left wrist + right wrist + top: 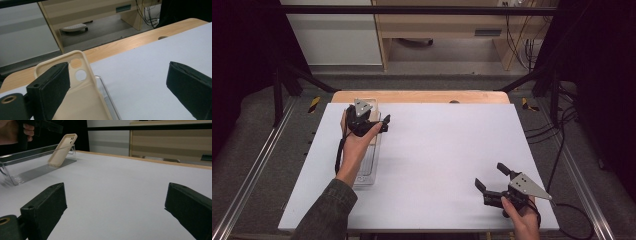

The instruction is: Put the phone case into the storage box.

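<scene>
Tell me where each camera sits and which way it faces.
High view: above the near table edge, looking forward and down; shows both forearms, left tool and right tool.
Left gripper view: rides the left tool, facing the beige phone case; own open jaws show.
Right gripper view: rides the right tool, looking across the white table; own open jaws show.
Shared: both gripper views show the case in its clear tray.

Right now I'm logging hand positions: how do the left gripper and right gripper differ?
The left gripper hovers at the beige phone case in the clear stand; the right gripper sits near the table's front edge, over bare surface. Both have their jaws open.
</scene>
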Demonstrator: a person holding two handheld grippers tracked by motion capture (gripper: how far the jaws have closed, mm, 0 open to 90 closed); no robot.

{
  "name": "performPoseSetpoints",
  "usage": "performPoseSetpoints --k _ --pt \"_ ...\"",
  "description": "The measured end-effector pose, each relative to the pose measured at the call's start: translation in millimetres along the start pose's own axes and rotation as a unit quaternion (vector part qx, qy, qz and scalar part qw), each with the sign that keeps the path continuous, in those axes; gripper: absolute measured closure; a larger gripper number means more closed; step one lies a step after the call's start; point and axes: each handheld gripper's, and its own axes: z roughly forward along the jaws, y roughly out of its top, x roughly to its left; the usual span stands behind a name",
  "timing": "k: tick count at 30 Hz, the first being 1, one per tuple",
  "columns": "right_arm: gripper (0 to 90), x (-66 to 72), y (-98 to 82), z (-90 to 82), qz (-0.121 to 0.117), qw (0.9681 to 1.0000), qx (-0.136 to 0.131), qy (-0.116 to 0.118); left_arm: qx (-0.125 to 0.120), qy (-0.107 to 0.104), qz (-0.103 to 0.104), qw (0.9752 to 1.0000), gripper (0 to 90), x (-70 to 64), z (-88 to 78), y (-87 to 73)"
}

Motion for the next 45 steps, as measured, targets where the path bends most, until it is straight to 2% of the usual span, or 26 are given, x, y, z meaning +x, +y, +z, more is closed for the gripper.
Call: performPoseSetpoints --k 9,19,30,32,38,45 --pt "3.6 -0.3 -0.5 0.3 -0.001 1.0 0.0 -0.002 -0.009 -0.02 0.016 0.9996 4.7 -10.9 -11.5 2.6" --pt "3.4 -0.2 -0.2 0.0 -0.001 1.0 0.0 -0.003 -0.018 -0.048 0.031 0.9982 3.4 -29.6 -18.0 2.7" --pt "3.0 0.5 -0.1 0.0 -0.003 1.0 -0.001 -0.004 -0.033 -0.075 0.045 0.9956 3.4 -49.9 -30.9 4.9" --pt "3.0 0.6 -0.1 0.1 -0.004 1.0 -0.001 -0.004 -0.039 -0.076 0.058 0.9947 3.4 -53.4 -33.9 4.8" --pt "3.0 1.0 0.0 -0.1 -0.005 1.0 -0.002 -0.003 -0.05 -0.089 0.069 0.9924 3.4 -66.9 -41.2 3.5" --pt "3.0 1.2 -0.1 0.0 -0.004 1.0 0.0 -0.003 -0.055 -0.11 0.067 0.9902 3.4 -80.1 -49.4 -0.5"
